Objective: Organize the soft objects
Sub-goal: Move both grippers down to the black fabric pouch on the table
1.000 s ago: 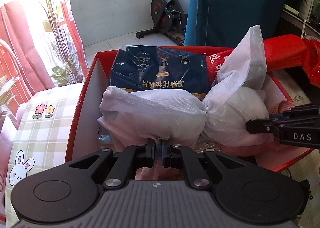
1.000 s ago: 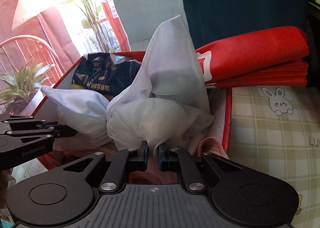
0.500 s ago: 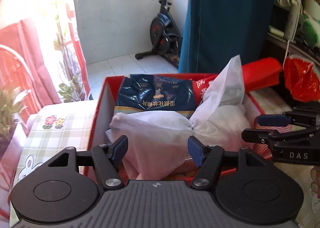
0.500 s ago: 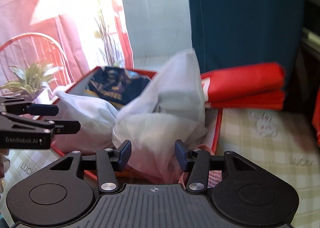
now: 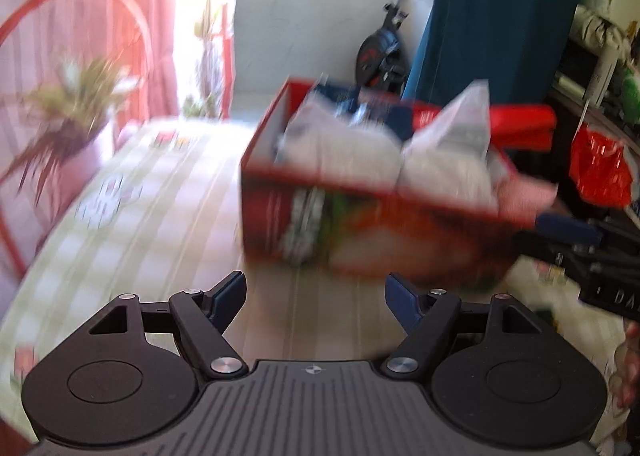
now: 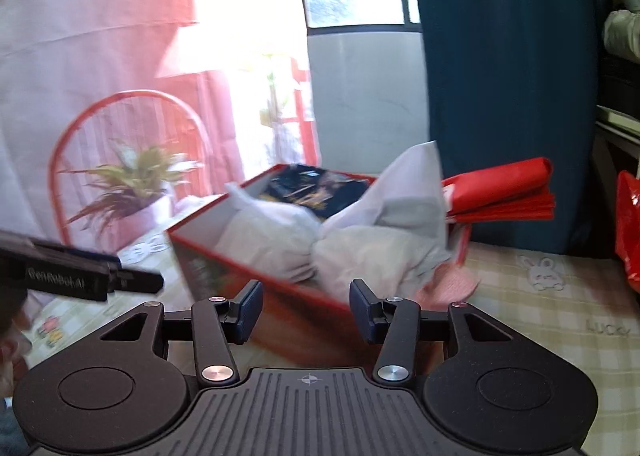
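A pale green-and-white checked tablecloth [image 6: 560, 308] printed with little rabbits covers the surface in front of you, with a dark teal curtain [image 6: 512, 96] hanging behind it and a bright window to the left. On the cloth stands the red cardboard box [image 5: 304, 216], its printed side turned toward your left wrist camera — that view is smeared with blur, so the print cannot be read. The white gauzy cloth bundle [image 6: 360, 244], knotted in the middle with one corner sticking up, lies inside the box and rises above its rim. Behind it in the box sits a dark blue printed packet [image 6: 316, 192], and a pink knitted piece [image 6: 448, 284] hangs over the near right rim.

Your left gripper [image 5: 316, 296] is spread wide and holds nothing, short of the box. Your right gripper [image 6: 306, 306] is also apart and empty — its fingers frame the near corner of the box without touching it. A folded red fabric stack [image 6: 508, 192] lies beyond the box on the right.
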Available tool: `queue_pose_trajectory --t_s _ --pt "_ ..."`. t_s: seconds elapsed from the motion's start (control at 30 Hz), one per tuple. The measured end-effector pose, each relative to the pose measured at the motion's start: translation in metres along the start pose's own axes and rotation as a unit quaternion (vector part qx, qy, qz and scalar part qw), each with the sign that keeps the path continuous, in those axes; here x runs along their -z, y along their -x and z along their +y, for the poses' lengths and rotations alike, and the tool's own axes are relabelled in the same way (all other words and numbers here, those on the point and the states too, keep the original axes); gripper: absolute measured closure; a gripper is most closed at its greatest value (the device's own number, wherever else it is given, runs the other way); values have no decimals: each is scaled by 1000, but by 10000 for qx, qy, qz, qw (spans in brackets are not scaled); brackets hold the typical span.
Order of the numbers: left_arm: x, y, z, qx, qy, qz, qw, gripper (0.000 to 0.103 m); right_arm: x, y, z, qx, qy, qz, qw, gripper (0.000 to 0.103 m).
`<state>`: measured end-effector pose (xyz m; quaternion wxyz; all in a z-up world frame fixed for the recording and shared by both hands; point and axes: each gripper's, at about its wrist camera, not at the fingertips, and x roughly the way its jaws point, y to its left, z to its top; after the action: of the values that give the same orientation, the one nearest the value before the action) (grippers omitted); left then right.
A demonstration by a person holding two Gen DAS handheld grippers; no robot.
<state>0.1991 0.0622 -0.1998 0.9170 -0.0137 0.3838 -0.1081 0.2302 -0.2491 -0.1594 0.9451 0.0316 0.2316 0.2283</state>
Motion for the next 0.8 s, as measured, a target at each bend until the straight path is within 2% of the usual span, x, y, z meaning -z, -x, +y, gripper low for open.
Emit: queue_pose_trajectory --t_s 0.2,0.33,0.47,0.6,0.8 --pt "61 -5 6 -122 319 648 9973 25 48 -4 15 -147 123 360 9992 58" --pt "79 -12 -4 -335 -9 897 9954 25 82 -12 18 -167 15 645 9978 58" --pt "86 -18 -7 -447 -140 935 9945 25 105 -16 16 -82 -117 823 9965 58" --pt "95 -24 -4 -409 -14 1070 9934 24 119 -16 18 40 45 873 9962 58" --pt "98 -21 -10 -529 -258 895 9942 25 125 -21 16 87 70 1026 9947 58"
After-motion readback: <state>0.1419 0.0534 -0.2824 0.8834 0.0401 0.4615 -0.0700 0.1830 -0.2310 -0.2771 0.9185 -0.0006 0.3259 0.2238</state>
